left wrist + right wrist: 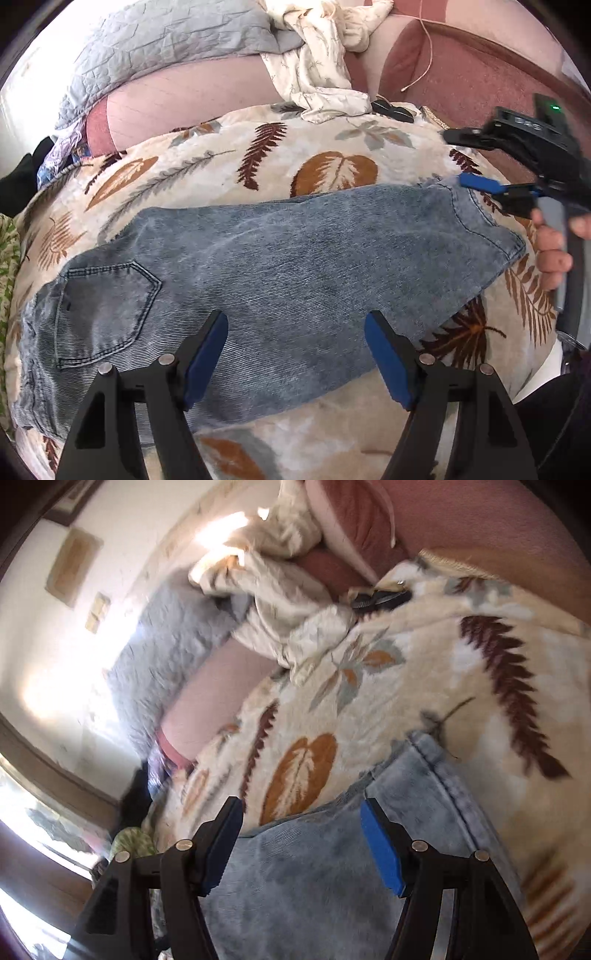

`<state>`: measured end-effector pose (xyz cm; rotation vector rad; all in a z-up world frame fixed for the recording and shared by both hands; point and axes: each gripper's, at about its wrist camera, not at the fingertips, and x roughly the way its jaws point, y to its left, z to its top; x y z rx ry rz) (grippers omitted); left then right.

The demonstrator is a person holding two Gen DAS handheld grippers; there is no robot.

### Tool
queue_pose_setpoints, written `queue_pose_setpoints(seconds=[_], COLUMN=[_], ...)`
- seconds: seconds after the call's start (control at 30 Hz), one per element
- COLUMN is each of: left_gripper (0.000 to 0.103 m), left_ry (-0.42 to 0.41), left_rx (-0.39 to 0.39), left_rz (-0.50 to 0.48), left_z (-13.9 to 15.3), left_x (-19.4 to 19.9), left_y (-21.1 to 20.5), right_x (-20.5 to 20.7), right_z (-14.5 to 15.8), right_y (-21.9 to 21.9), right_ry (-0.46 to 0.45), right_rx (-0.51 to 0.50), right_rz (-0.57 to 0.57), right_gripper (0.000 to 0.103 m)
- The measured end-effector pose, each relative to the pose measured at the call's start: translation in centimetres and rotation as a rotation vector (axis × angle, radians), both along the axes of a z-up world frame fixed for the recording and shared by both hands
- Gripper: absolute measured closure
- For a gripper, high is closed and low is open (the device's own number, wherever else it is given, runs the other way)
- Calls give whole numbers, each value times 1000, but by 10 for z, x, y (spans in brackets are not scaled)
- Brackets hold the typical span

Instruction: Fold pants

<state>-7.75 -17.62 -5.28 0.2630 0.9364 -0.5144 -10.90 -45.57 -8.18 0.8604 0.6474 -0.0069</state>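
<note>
Light blue jeans [295,251] lie folded lengthwise on a leaf-patterned blanket [332,140]. The waist and a back pocket [107,314] are at the left, and the leg hem [491,229] is at the right. My left gripper [297,321] hovers open over the near edge of the legs with nothing between its pads. A hand [552,258] holds my right gripper [456,158] open just beyond the hem corner. In the blurred right wrist view, the right gripper [303,808] stands open above the jeans [314,878] near the hem [443,775], gripping nothing.
A grey quilted pillow [166,40] and a crumpled cream cloth [317,74] lie at the back of the bed. A small black object [391,109] rests on the blanket's far edge. Pink bedding [461,74] and a thin cable [424,48] lie behind it.
</note>
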Motion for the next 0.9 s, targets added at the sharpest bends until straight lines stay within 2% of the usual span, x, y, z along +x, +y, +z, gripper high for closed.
queue_pose_setpoints(seconds=[0.17,0.33,0.5,0.57,0.73,0.83,0.9], left_gripper=[26,26,26,26,26,26,26], left_ry=[32,68,105,117,130,82,28], left_rx=[12,52,81,59,66,39,39], left_rz=[12,15,27,32,29,56,106], left_z=[-13,-30,-44,-48,-39,-19,-8], left_x=[10,11,8,5,0,-4,-2], left_y=[-7,-8,0,7,15,35,59], right_x=[32,47,46,46,43,30,18], right_z=[-24,-49,-56,-56,-47,-29,-18], right_y=[5,4,1,2,4,10,19], right_ry=[72,188,171,166,151,130,112], right_rx=[48,16,20,-10,-64,-160,-204], right_rz=[75,72,72,72,30,15,56], right_gripper=[34,34,34,34,34,34,34])
